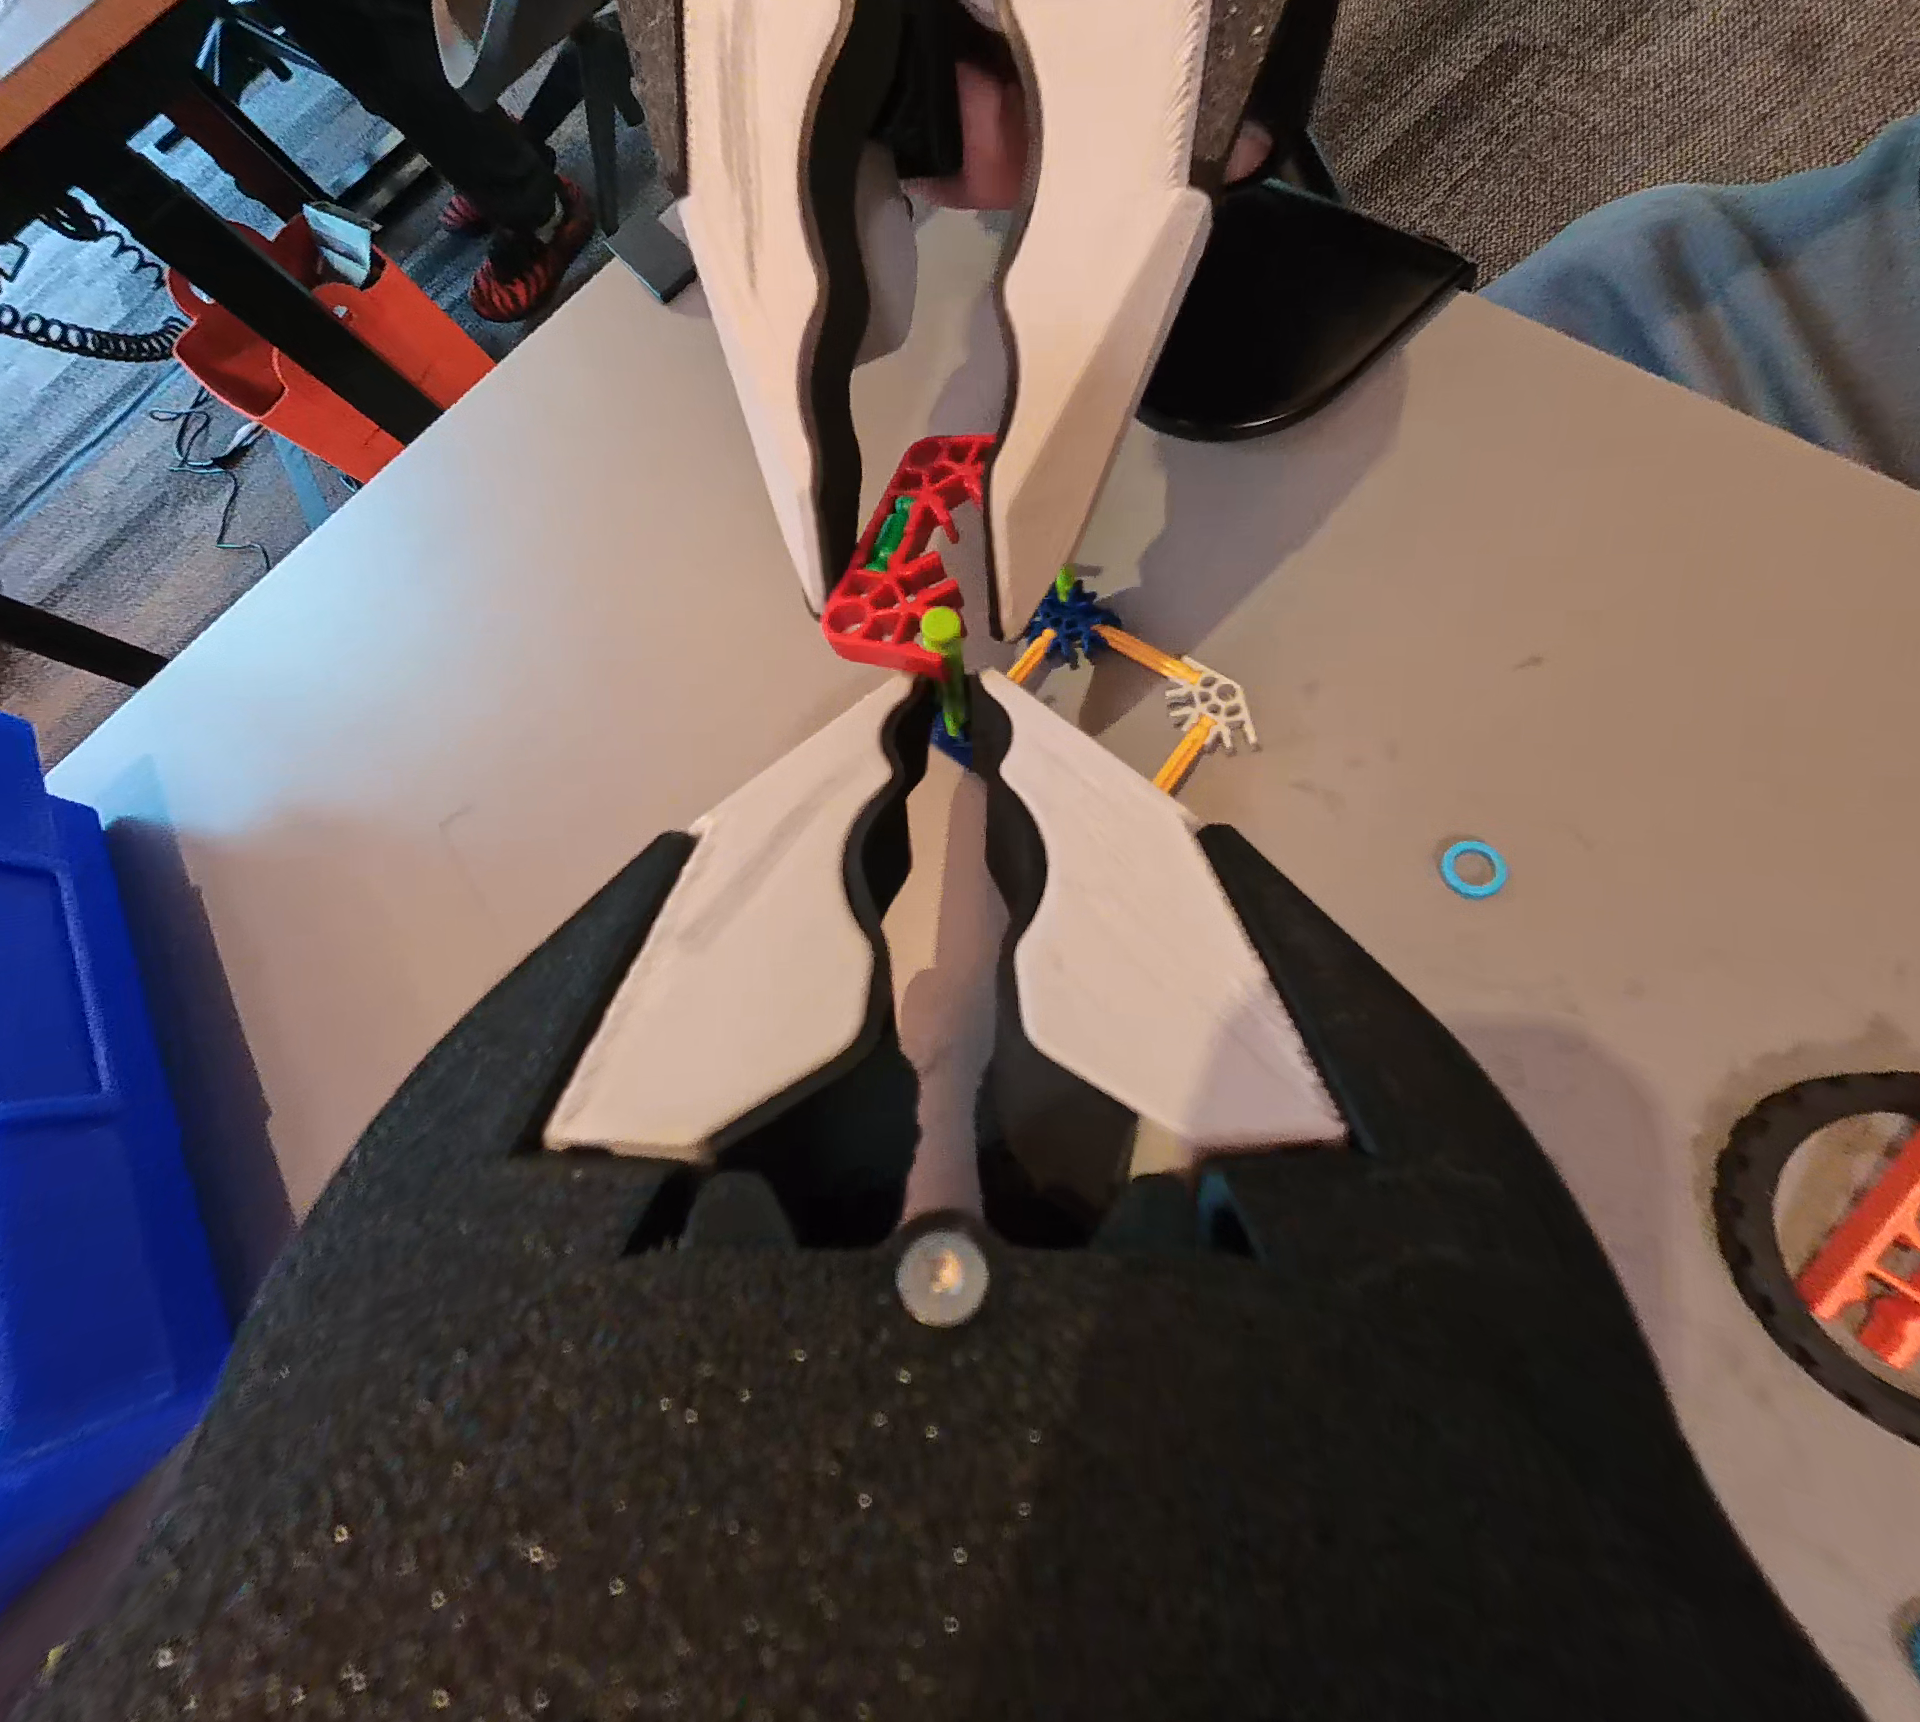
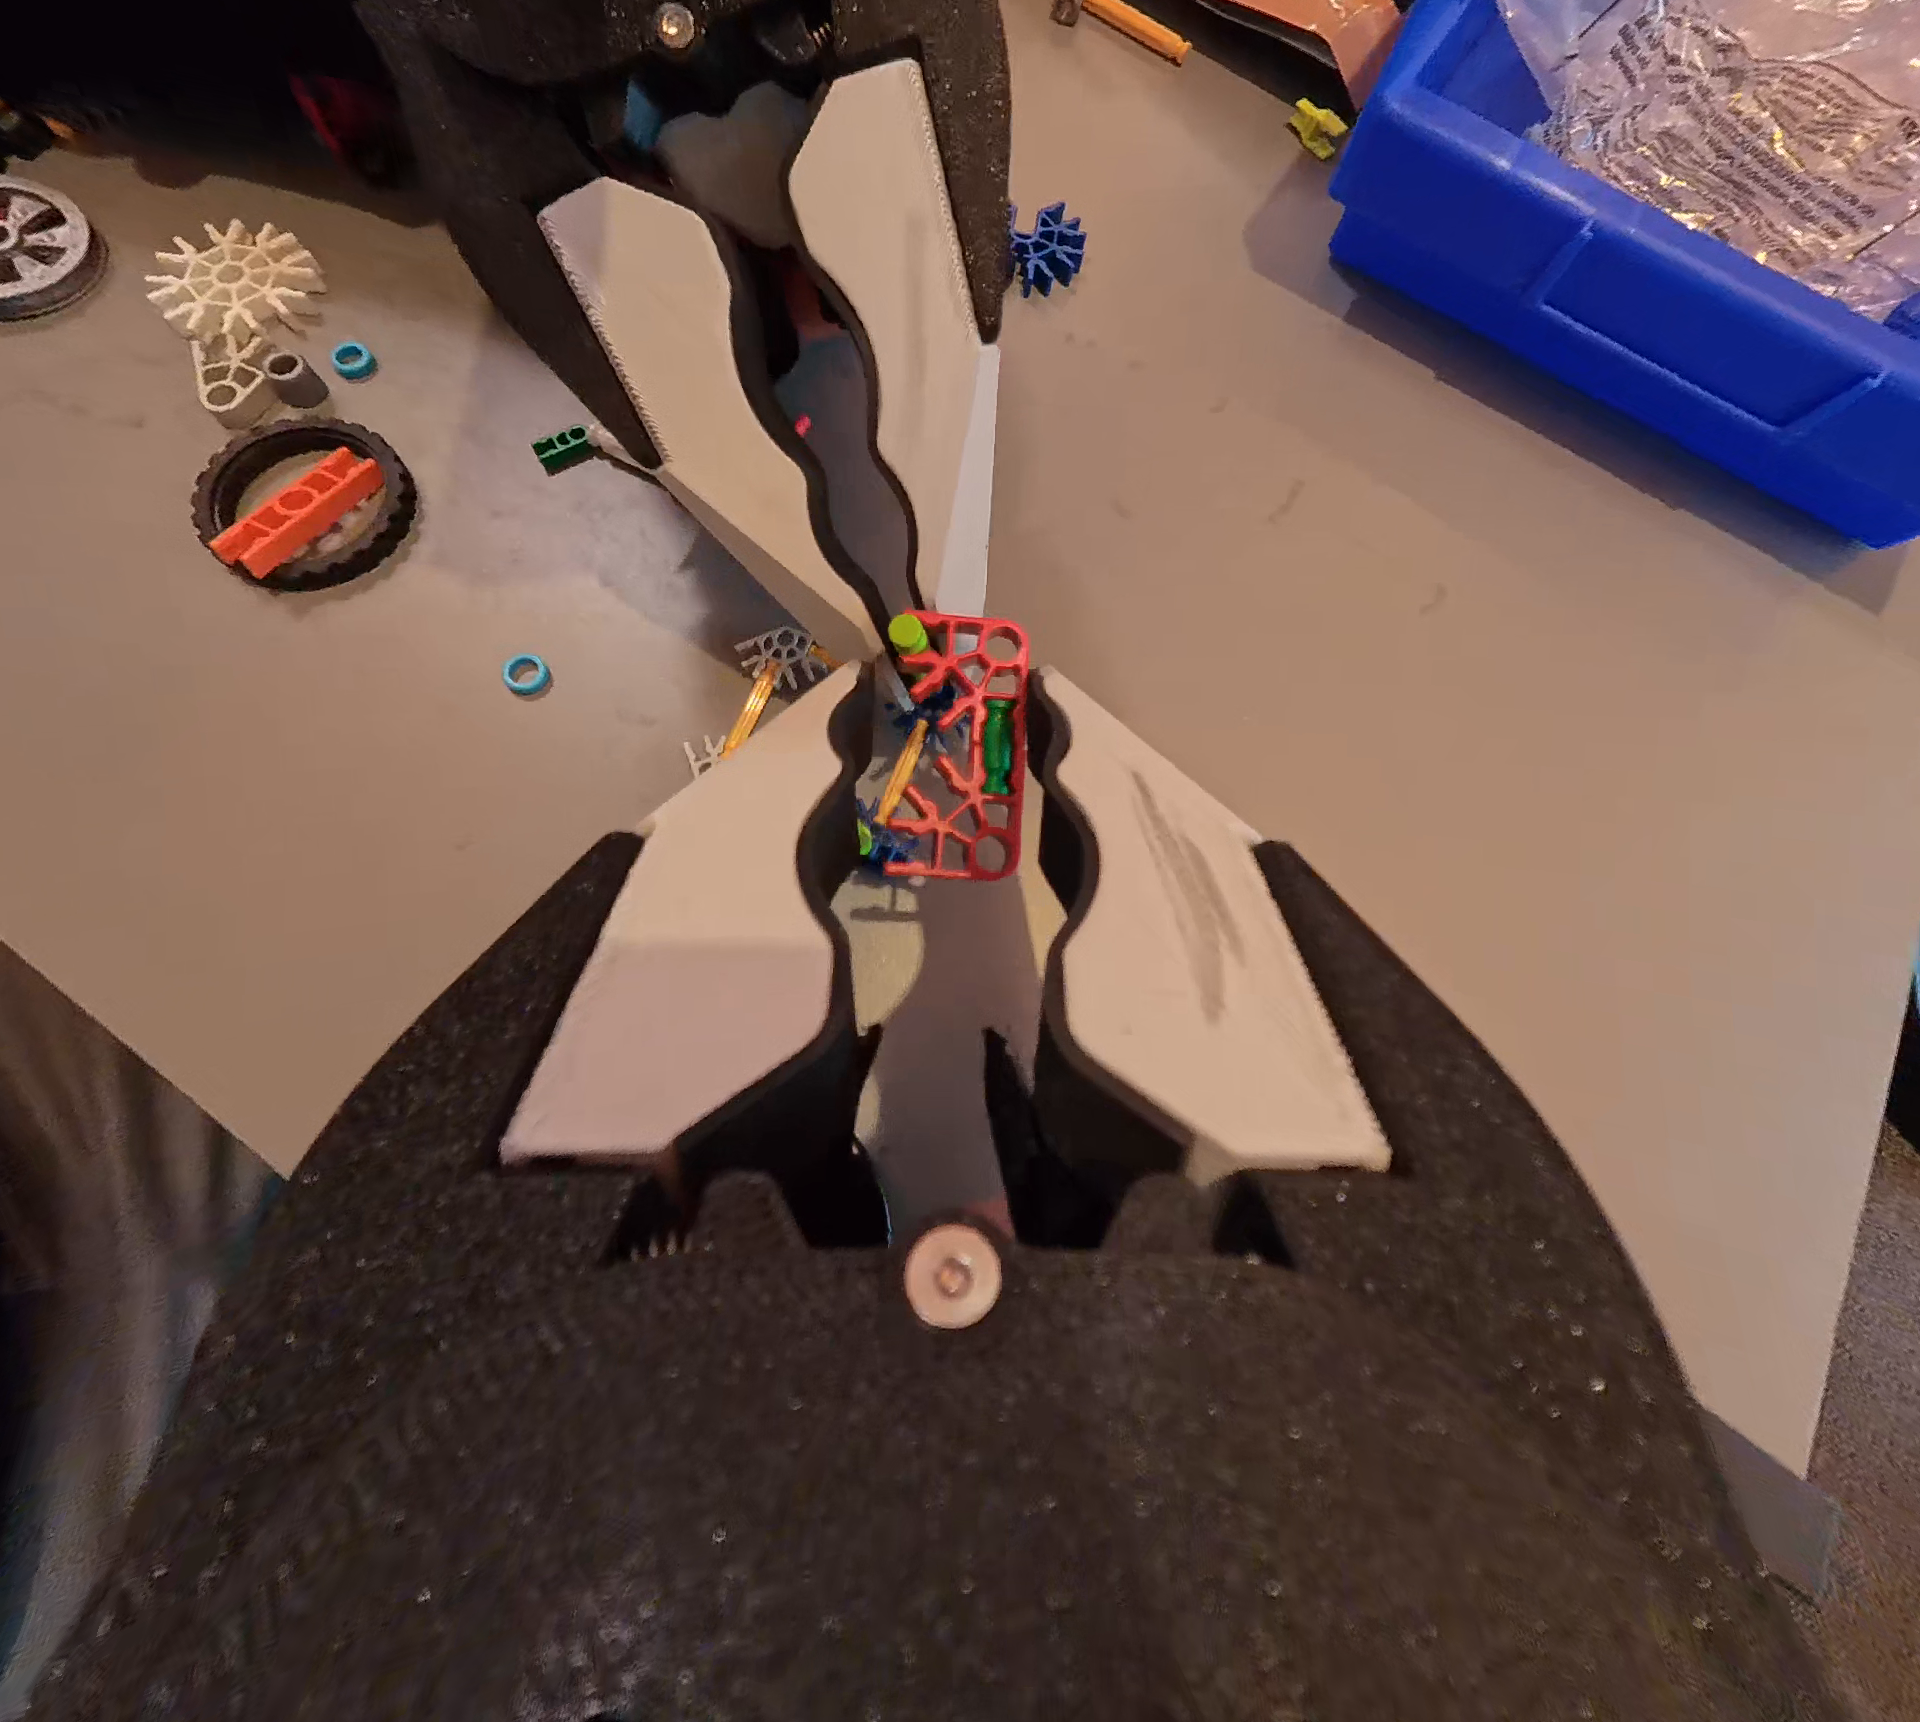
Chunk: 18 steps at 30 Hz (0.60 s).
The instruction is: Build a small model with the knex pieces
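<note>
Red panel (image 2: 971, 742) between right gripper (image 2: 940, 685) fingers.

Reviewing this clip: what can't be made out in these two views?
- Left wrist view: where the left claw grips the lime rod; its own fingers hide the contact.
- Right wrist view: whether the right claw squeezes the red panel or just brackets it; the blue connectors beneath are mostly covered.
- Left wrist view: the tyre is cut by the right edge.
</note>
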### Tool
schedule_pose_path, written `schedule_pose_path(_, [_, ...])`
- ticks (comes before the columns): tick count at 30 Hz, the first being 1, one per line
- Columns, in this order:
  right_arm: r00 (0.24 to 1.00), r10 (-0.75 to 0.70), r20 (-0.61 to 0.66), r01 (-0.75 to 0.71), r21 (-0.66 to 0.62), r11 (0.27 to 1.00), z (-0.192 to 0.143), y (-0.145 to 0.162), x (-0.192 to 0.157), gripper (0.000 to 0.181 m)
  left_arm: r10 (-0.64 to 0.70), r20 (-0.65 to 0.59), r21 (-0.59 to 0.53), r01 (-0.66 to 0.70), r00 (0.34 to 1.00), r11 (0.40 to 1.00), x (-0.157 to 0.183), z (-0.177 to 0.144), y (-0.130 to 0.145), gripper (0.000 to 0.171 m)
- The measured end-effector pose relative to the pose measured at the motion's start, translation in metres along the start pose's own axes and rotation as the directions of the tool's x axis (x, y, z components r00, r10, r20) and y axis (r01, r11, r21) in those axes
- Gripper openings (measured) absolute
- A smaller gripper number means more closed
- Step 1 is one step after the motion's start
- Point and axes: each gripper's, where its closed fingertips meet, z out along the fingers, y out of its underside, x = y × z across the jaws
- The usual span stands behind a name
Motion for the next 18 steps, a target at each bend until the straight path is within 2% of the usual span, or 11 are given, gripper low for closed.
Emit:
schedule_pose_path(7, [0.999,0.021,-0.041,-0.021,0.003,1.0,0.0022,0.0011,0.0045,0.024,-0.014,0.007,-0.008,0.014,1.0,1.0,-0.0007,0.0025,0.0,0.002])
schedule_pose_path(15, [0.974,-0.117,-0.192,0.12,0.004,0.993,-0.0008,-0.0018,0.0072,0.023,-0.044,0.005,-0.011,0.044,0.999,0.999,-0.0014,0.0038,-0.0008,0.002])
schedule_pose_path(18, [0.985,-0.046,-0.165,0.051,0.025,0.998,-0.0013,-0.0012,0.0063,0.023,-0.044,0.006,-0.011,0.044,0.999,0.999,-0.001,0.0042,-0.0013,0.002])
